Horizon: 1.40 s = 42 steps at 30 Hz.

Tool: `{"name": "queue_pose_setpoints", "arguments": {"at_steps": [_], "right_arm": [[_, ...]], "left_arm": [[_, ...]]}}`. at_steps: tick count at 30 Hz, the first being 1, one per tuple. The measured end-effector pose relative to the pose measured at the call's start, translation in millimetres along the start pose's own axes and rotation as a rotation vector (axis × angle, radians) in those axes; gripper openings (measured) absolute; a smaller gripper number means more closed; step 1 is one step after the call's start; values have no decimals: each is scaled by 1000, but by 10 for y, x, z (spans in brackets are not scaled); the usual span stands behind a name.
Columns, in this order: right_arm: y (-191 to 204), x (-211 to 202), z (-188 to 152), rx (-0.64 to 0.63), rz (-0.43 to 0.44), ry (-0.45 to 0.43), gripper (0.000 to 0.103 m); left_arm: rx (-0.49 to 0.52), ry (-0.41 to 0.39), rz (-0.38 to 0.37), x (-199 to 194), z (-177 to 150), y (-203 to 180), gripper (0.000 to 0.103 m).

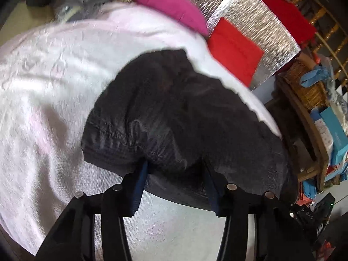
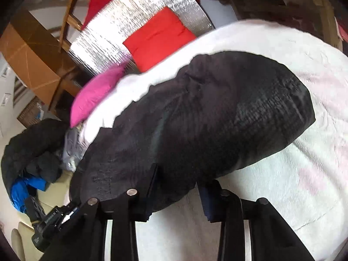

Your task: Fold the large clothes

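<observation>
The left hand-held gripper point(image 1: 174, 169), at the bottom of its frame, has its jaws narrowed on the near edge of a black garment point(image 1: 174, 113); cloth bunches between the pads. The right hand-held gripper point(image 2: 178, 187) likewise pinches the garment's point(image 2: 206, 113) near edge. The garment lies mid-frame on a pale pink blanket point(image 1: 54, 76). A red cushion point(image 1: 235, 50) sits at upper right. The step appears to be gripping both corners for a fold; next, both hands likely need to lift and carry the edge across evenly.

Garment point(image 1: 178, 113) on blanket point(image 1: 54, 76), cushions point(image 1: 235, 50) behind, clothes pile point(image 2: 32, 148) beside.
</observation>
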State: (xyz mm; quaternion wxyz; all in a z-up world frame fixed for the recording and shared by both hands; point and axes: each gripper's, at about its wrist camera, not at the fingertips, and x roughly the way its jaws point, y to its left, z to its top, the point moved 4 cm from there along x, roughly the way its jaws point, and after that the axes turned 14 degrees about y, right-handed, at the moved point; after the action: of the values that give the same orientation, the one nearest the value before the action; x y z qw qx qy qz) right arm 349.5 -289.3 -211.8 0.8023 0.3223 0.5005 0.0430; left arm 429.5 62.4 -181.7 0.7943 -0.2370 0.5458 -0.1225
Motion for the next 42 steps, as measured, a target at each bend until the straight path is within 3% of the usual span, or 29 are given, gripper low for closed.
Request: {"name": "queue_pose_setpoints", "arguments": {"at_steps": [3, 6, 9, 11, 14, 17, 20, 24, 26, 28, 29, 33, 36, 39, 42], "right_arm": [[-85, 22, 29, 62, 67, 32, 37], [-152, -8, 22, 135, 178, 67, 41], [-159, 44, -36, 157, 280, 119, 75], [-32, 116, -64, 115, 283, 141, 75], [189, 201, -142, 7, 199, 147, 75], [345, 313, -184, -65, 149, 168, 75], [396, 420, -159, -63, 126, 158, 74], [431, 488, -179, -72, 81, 133, 67], [548, 426, -181, -125, 42, 71, 61], [631, 289, -179, -178, 7, -3, 46], [651, 259, -179, -191, 5, -18, 44], [558, 392, -196, -191, -45, 45, 44], [523, 323, -174, -156, 7, 81, 44], [433, 173, -197, -138, 71, 126, 54], [327, -29, -211, -165, 76, 115, 54]], "left_arm": [[10, -2, 11, -7, -5, -51, 54], [-32, 52, -52, 21, -70, -39, 66], [-59, 103, -104, 35, -155, -42, 68], [-47, 110, -88, 32, -232, -116, 68], [75, 32, 100, -63, -345, -326, 68], [191, -34, 207, -126, -398, -519, 68], [221, -67, 329, -65, -356, -577, 69], [203, -26, 349, 72, -307, -547, 69], [217, -49, 344, 7, -294, -582, 68], [248, -91, 354, -64, -287, -643, 68], [263, -103, 370, -49, -274, -674, 68], [306, -60, 447, 126, -292, -688, 69], [311, -70, 432, 53, -287, -695, 69], [277, -66, 389, -66, -273, -578, 69], [255, -89, 422, -157, -223, -455, 69]]}}
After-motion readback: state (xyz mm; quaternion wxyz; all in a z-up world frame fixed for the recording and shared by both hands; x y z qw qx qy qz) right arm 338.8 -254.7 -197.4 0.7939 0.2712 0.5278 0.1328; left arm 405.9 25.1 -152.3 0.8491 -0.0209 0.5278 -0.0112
